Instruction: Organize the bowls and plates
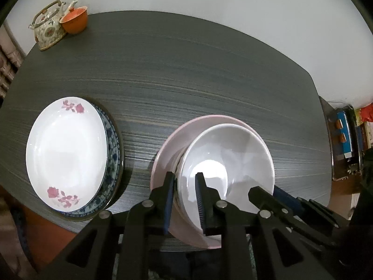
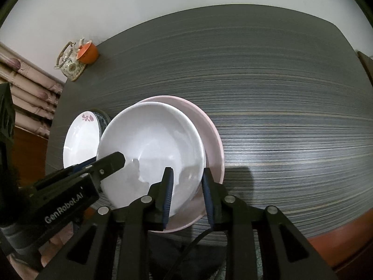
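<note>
A white bowl point(image 1: 228, 151) point(image 2: 151, 140) rests in a pink plate point(image 1: 172, 144) point(image 2: 209, 126) on the dark table, near its front edge. My left gripper point(image 1: 184, 176) point(image 2: 106, 159) straddles the bowl's left rim, one finger outside and one inside. My right gripper point(image 2: 187, 169) point(image 1: 265, 192) straddles the right rim the same way. A thin gap shows between the pads and the bowl wall on both, so both stand slightly open. To the left, a white plate with pink flowers point(image 1: 67, 147) point(image 2: 79, 140) lies on a blue patterned plate point(image 1: 114, 154).
A floral teapot point(image 1: 46, 30) point(image 2: 70, 65) and an orange cup point(image 1: 74, 21) point(image 2: 88, 52) stand at the far left corner of the grey-striped table point(image 1: 186, 70). A cluttered side shelf point(image 1: 345, 140) stands beyond the right edge. A white wall runs behind.
</note>
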A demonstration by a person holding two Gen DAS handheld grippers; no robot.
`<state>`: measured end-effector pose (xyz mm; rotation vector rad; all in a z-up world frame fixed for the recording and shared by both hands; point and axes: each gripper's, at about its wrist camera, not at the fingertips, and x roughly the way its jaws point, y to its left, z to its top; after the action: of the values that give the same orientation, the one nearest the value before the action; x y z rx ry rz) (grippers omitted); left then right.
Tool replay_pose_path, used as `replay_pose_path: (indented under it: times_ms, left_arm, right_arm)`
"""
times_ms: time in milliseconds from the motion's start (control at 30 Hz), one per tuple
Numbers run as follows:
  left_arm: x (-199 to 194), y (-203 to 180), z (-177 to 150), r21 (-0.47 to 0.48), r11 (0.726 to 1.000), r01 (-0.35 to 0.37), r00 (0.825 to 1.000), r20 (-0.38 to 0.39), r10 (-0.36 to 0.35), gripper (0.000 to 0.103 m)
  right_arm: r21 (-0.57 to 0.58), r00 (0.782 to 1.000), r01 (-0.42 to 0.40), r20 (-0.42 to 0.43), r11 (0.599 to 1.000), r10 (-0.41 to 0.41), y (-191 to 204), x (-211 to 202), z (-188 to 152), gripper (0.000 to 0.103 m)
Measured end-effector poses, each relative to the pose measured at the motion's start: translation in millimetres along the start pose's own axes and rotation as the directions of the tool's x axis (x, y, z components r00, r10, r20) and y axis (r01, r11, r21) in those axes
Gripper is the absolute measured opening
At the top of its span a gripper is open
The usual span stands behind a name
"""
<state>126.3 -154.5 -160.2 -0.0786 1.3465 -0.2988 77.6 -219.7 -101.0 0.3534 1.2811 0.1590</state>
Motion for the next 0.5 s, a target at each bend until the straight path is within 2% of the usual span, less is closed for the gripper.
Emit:
replay_pose_path:
  times_ms: [300,367,500]
  left_arm:
    - [-24,15,-4,-0.037,0.996,0.076,0.997,0.029,-0.075,0.019]
    - [-31,23,0,-0.06,0.994,0.092,0.995,0.036,-0.09,0.023]
    - [-38,41,-2,-0.106,0.99,0.096,0.995,0.046,-0.092,0.024]
  right_arm:
    - [0.01,0.999,-0.029,0.032,1.0,0.029,-6,-16,1,0.028]
    - [0.011,0.998,-0.042,0.04,0.999,0.041,-7,-22,1,0.028]
    - [0.033,0.997,-0.058,0.057,0.998,0.056,-15,-32,0,0.03]
